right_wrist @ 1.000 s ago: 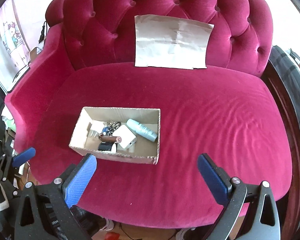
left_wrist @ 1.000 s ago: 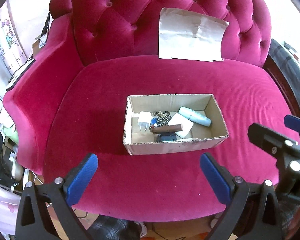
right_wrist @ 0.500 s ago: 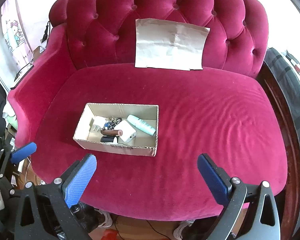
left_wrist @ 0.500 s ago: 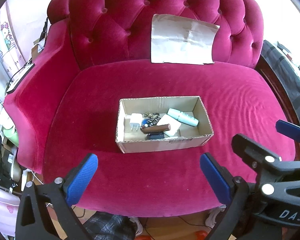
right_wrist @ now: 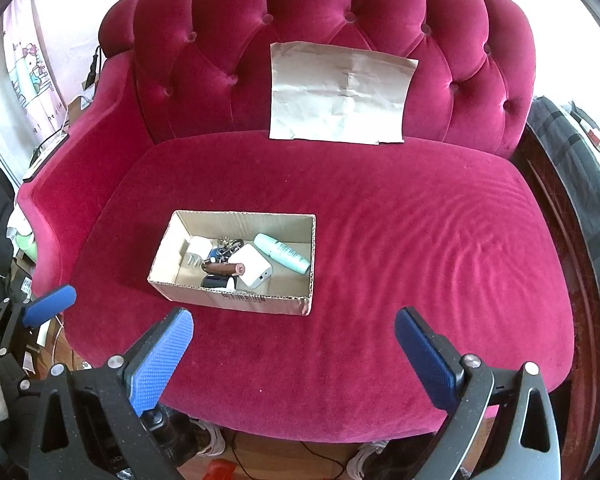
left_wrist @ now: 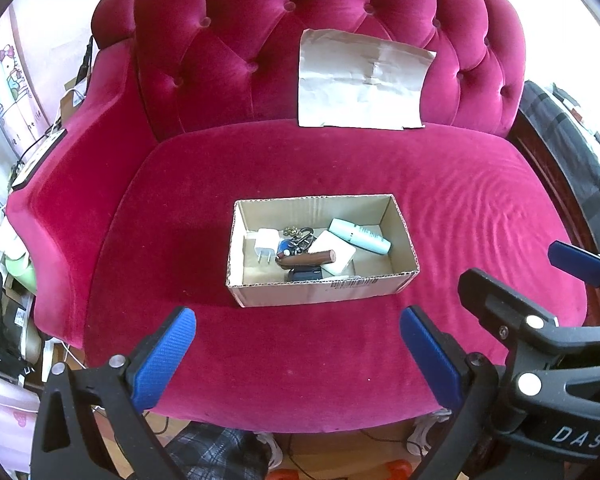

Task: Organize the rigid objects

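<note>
An open cardboard box (left_wrist: 320, 294) (right_wrist: 236, 300) rests on the seat of a crimson velvet sofa (left_wrist: 340, 160) (right_wrist: 380, 208). Inside lie a white plug adapter (left_wrist: 266, 245) (right_wrist: 199, 249), a bunch of keys (left_wrist: 298, 236) (right_wrist: 226, 246), a brown cylinder (left_wrist: 308, 258) (right_wrist: 224, 268), a white charger block (left_wrist: 334, 254) (right_wrist: 254, 270), a pale blue tube (left_wrist: 360, 236) (right_wrist: 284, 254) and a dark item (left_wrist: 306, 274). My left gripper (left_wrist: 296, 352) hangs open above the seat's front edge, short of the box. My right gripper (right_wrist: 294, 354) is open too, to the right of the box.
A creased sheet of brown paper (left_wrist: 360, 84) (right_wrist: 340, 94) leans on the tufted backrest. Clutter and cables crowd the floor at left (left_wrist: 16, 280). A dark plaid blanket (right_wrist: 572, 152) lies on the right. Wooden floor (right_wrist: 260, 456) shows under the sofa's front.
Both grippers have pulled back and up from the sofa, so the box looks smaller and farther. The objects in the box stayed put.
</note>
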Available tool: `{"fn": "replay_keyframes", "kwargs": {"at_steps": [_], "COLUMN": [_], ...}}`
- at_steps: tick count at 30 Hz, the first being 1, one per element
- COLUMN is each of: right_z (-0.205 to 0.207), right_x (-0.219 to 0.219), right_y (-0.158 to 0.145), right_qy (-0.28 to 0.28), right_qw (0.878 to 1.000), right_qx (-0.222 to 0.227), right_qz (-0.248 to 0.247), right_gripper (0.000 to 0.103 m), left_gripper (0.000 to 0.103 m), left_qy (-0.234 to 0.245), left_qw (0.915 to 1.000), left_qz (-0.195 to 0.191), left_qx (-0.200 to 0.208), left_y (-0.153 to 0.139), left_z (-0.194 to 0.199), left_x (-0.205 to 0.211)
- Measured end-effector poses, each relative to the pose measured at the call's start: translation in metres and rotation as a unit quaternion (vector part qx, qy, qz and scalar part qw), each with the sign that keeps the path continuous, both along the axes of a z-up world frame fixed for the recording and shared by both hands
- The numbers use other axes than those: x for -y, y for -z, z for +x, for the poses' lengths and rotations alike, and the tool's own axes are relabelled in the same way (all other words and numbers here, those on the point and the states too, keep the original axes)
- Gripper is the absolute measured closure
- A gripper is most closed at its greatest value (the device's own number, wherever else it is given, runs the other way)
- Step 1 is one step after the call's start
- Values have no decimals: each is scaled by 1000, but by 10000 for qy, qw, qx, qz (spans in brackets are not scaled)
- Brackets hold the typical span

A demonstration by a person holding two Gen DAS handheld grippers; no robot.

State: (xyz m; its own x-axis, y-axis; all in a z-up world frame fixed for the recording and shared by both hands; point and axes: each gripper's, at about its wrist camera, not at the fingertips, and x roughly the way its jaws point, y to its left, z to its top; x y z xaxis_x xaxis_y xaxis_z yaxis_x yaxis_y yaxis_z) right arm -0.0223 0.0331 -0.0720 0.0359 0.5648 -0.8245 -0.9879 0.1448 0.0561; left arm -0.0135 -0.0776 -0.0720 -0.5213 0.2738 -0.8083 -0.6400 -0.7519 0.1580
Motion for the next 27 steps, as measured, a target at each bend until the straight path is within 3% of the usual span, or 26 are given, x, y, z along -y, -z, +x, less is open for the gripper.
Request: {"fn": "replay_keyframes", "kwargs": {"at_steps": [27], "right_z": [11], "right_x": [1], "right_y": [-8], "right_qy": [-86], "right_qw": [9998], "right_qx": [120], "right_qz": [113], "right_gripper": [0], "left_gripper": [0], "left_qy": [46], "left_qw": [10000], "left_qz": [42], "left_qx": [3], "left_y": [-4], "left_z": [6], "left_x": [-14]}}
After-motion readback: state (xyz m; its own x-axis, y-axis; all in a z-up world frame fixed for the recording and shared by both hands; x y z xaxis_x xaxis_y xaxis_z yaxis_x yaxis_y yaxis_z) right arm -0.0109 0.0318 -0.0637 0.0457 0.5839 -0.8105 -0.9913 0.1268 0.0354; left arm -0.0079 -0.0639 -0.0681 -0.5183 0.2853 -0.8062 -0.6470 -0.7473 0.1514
